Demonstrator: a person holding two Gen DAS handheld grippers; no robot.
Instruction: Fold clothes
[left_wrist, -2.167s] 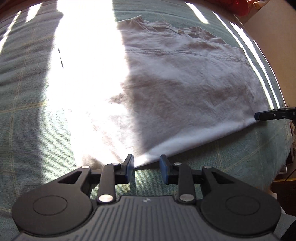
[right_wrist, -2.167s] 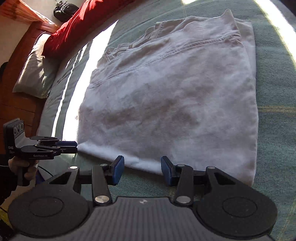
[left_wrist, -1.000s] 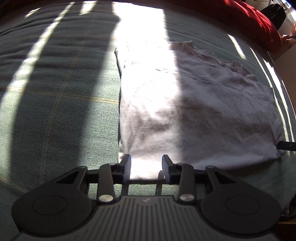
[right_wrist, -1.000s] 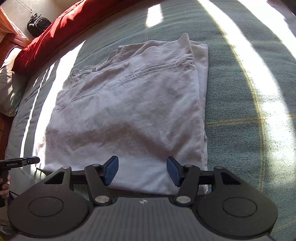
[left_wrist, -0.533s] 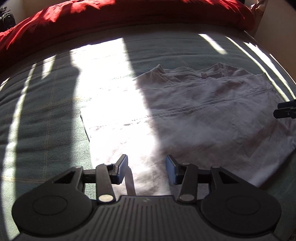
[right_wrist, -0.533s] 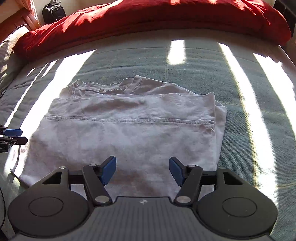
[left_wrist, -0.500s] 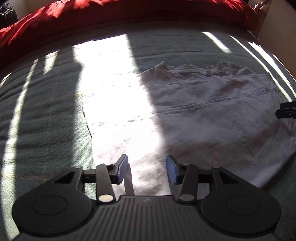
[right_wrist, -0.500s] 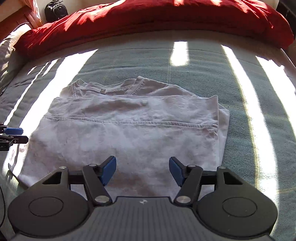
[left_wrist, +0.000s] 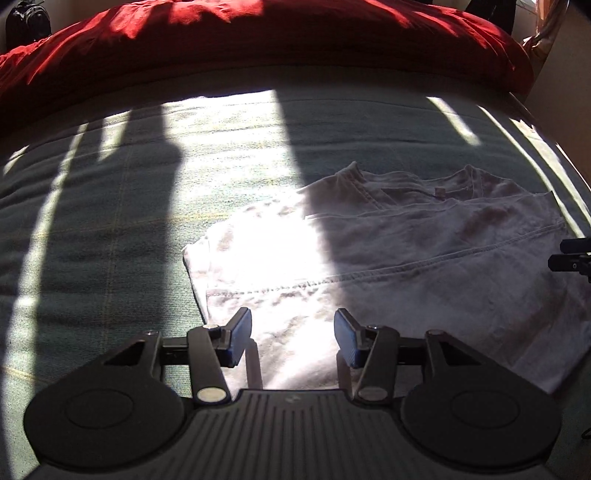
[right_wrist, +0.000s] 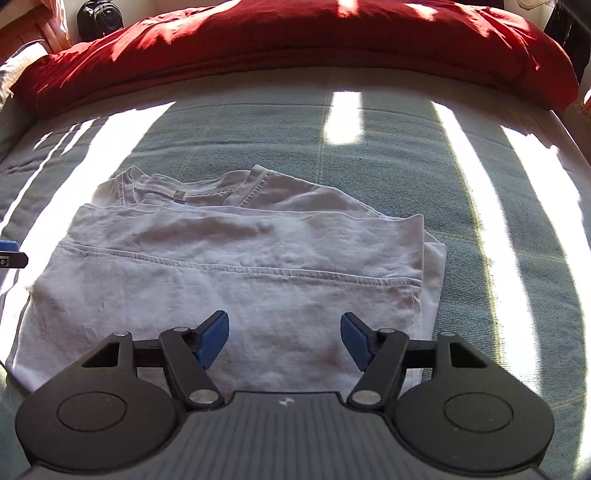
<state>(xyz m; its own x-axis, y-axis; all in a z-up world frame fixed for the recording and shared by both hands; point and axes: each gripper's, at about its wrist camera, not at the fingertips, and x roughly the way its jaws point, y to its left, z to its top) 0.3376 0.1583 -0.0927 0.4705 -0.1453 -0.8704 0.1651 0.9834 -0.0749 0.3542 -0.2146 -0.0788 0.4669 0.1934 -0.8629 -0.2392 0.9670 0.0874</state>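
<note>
A pale, folded T-shirt (left_wrist: 424, 266) (right_wrist: 236, 266) lies flat on the green bed cover, its collar on the far side and a hem seam running across its middle. My left gripper (left_wrist: 293, 332) hangs over the shirt's near left part, jaws opening, nothing between the blue pads. Over the near right part is my right gripper (right_wrist: 284, 338), its jaws also opening and empty. Each gripper's tip shows at the edge of the other view: the right one (left_wrist: 570, 254), the left one (right_wrist: 11, 254).
The green checked bed cover (right_wrist: 369, 147) stretches around the shirt, crossed by bright sun stripes and shadows. A red duvet (right_wrist: 295, 44) lies bunched along the far side. A dark bag (right_wrist: 99, 18) stands at the back left. The bed's right edge (left_wrist: 554, 147) is near.
Both grippers have swung round the shirt's near edge, so the red duvet now fills the far side of both views. Both pairs of jaws stand wider apart than before.
</note>
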